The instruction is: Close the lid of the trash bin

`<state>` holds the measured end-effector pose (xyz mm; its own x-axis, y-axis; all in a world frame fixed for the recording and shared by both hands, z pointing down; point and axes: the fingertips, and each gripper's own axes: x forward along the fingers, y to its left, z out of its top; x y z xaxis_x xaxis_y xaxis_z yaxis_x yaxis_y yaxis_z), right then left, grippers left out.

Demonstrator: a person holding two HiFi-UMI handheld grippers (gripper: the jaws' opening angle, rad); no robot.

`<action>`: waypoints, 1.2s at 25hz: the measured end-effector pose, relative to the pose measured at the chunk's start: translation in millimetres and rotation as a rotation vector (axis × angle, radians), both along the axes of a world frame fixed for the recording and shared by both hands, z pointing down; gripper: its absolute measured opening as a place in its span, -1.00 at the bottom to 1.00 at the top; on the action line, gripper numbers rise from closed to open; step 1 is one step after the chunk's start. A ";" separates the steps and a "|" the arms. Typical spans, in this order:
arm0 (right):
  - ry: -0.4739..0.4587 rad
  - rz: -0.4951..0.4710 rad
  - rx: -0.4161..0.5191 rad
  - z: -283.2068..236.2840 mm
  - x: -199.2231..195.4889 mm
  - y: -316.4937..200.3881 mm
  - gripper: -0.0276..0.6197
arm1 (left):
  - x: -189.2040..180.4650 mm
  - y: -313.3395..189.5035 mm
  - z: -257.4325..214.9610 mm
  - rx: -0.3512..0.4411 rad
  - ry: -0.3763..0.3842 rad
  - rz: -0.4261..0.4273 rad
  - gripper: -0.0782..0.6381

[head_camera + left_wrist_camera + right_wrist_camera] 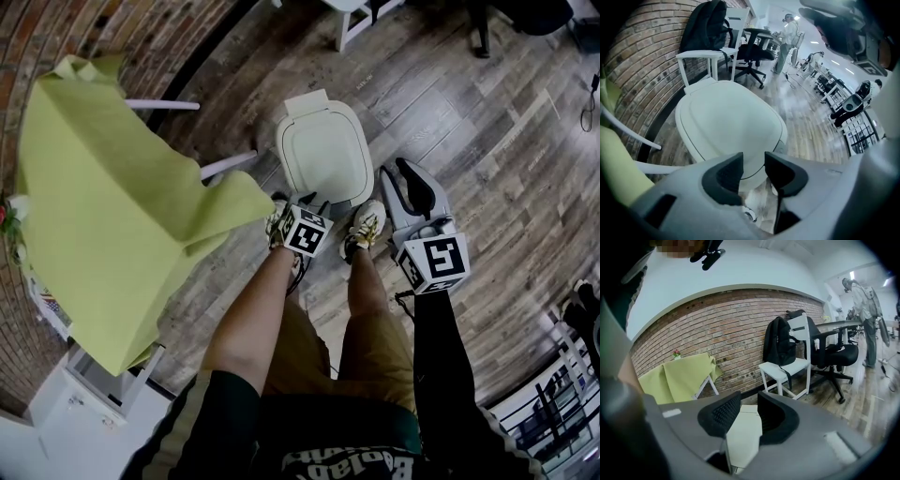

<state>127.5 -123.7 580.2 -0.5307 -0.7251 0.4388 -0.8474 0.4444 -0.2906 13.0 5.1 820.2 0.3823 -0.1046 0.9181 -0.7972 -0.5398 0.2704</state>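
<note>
Over on the left, a table (56, 309) is being covered by a green cloth (103, 206), and nothing there is being touched. Just right of it, on the wooden floor (487, 122), the white trash bin (349, 202) is being stood in front of the person's shoes (364, 228), and its lid (323, 150) is being seen lying flat and level on the rim. By that look, the closing itself is being judged as done, and the letting-go is the step in hand.

At the bin's near edge, the left gripper (302, 202) is being held on a bare forearm and pointed steeply down. In the left gripper view its jaws (753, 161) are being kept apart with nothing between the pads; only the lid's front edge and a patch of floor are being seen through the gap. Whether a jaw tip is being rested on the lid cannot be told.

Further right, beside the bin and apart from it, the right gripper (398, 178) is being carried on a dark-sleeved arm and aimed far more level. Its jaws (749, 404) are also being kept parted and empty, with a strip of the lid showing beyond them.

What is being called for next, on this reading, is a clean lift of the left gripper straight up from the front edge, without the lid being caught or dragged open.
</note>
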 end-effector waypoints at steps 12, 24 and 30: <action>0.014 -0.013 0.001 -2.8 -1.0 1.7 -0.52 | 1.7 3.0 -0.3 0.016 -0.013 -0.029 -0.33; 0.027 -0.003 -0.010 6.6 2.8 2.4 -0.52 | -1.1 5.0 3.2 0.020 -0.020 -0.042 -0.38; 0.019 0.013 -0.010 6.9 4.8 2.8 -0.52 | 0.5 3.4 -2.7 0.073 0.032 -0.081 -0.34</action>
<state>132.3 -121.0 587.0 -0.5129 -0.7274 0.4558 -0.8584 0.4304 -0.2790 13.5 8.5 817.5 0.3985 -0.2026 0.8945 -0.8306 -0.4933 0.2583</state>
